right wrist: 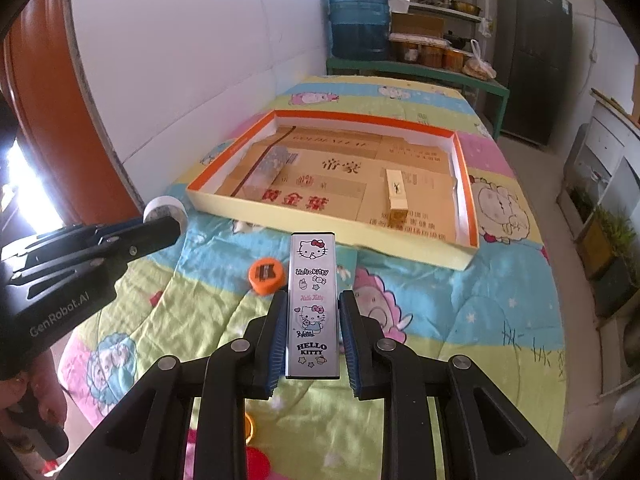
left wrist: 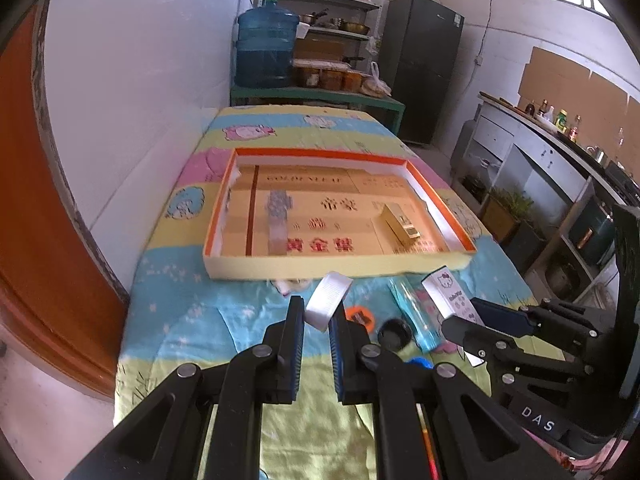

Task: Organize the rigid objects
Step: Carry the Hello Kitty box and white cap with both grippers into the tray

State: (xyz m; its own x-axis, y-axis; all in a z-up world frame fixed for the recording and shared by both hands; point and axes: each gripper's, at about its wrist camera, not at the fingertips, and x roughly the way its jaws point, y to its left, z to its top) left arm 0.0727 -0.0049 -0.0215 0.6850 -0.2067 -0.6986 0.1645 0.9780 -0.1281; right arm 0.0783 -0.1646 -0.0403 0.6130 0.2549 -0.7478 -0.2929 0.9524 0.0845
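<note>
Left gripper: its fingers are clamped on a white roll of tape, held clear of the tabletop; in the right wrist view the roll shows at the tip of this gripper.
Right gripper: its fingers are closed narrowly on a silver Hello Kitty case, which points forward along them; the left wrist view shows the same case in that gripper.
Tray: a shallow, orange-rimmed box lies on the tabletop ahead of both grippers, lined with tan printed cardboard.
In the tray: a small gold box towards the right and a clear, patterned flat piece towards the left.
On the tabletop: an orange pencil sharpener just left of the case, a black round lid, and a light blue tube.
</note>
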